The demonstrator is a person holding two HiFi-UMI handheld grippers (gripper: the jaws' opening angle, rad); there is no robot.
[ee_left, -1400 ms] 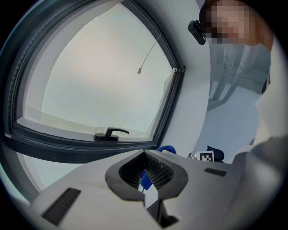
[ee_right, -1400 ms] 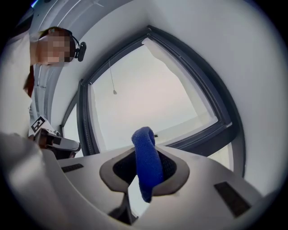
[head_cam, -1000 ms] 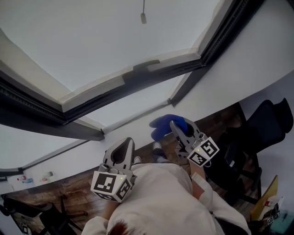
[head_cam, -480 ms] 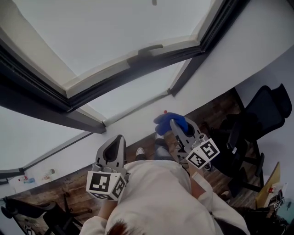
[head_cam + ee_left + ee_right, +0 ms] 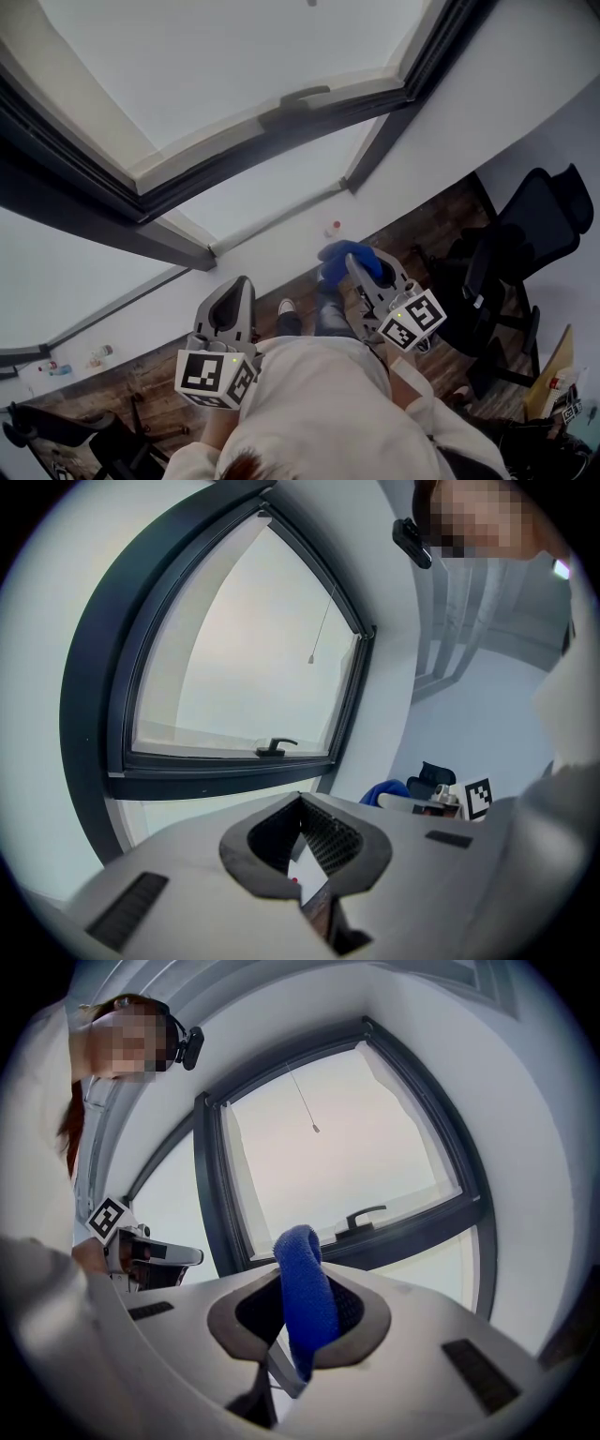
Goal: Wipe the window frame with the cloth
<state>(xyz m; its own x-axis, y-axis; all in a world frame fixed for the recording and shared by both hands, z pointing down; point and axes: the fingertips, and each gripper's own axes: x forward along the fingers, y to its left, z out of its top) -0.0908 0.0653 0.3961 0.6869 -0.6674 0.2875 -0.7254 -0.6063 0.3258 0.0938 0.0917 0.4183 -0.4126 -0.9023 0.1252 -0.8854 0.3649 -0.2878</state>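
1. Cloth (image 5: 305, 1288): blue, fuzzy, folded into a loop, pinched tight between the right gripper (image 5: 302, 1321) jaws, down below the dark window frame (image 5: 211, 1185), not touching it.
2. Left gripper (image 5: 305, 846): smooth grey jaws closed together, nothing in them, also below that frame.

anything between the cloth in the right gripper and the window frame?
Nothing. Right gripper view shows the blue cloth clamped in the right gripper, with only open air up to the dark window frame.

The left claw (image 5: 307, 860) is closed on nothing. Ahead of it is the dark window frame (image 5: 234, 778) with its handle (image 5: 275, 747); a blue cloth (image 5: 384, 790) shows to its right.
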